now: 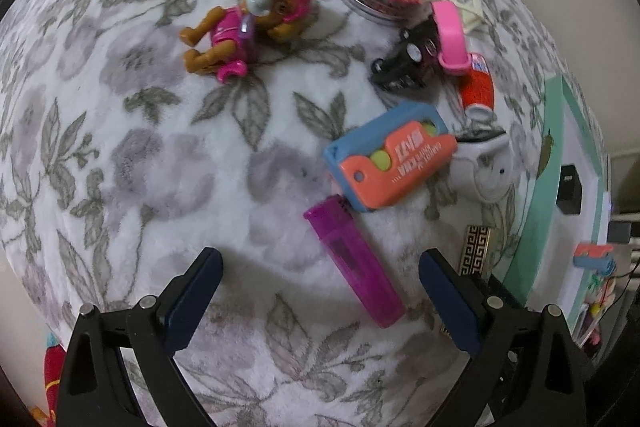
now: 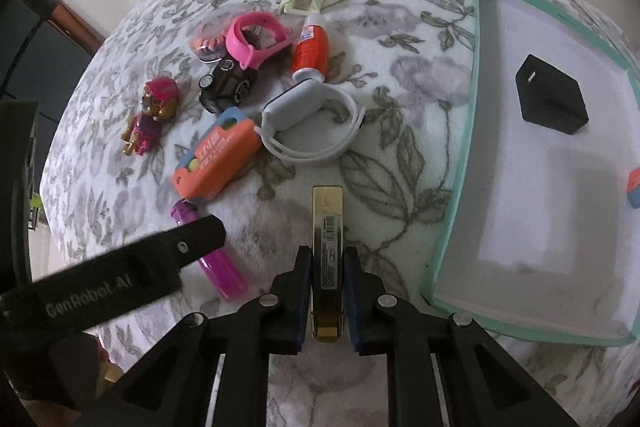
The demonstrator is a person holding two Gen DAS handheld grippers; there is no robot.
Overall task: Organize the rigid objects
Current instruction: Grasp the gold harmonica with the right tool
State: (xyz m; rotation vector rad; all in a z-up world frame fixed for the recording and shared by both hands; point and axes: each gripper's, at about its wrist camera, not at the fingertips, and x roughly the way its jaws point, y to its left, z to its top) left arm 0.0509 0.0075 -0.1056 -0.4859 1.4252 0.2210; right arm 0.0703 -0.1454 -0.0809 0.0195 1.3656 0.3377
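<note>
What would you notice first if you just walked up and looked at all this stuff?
Probably the right gripper, shut on a slim gold case close to the green-rimmed tray. Then the bright toys on the flowery blanket: a puppy figure in pink off by itself, and a purple lighter lying between the open left gripper's fingers.

Purple lighter (image 2: 218, 263) partly hidden behind left tongs (image 2: 120, 275); orange-blue toy (image 2: 634, 187) cut by edge
</note>
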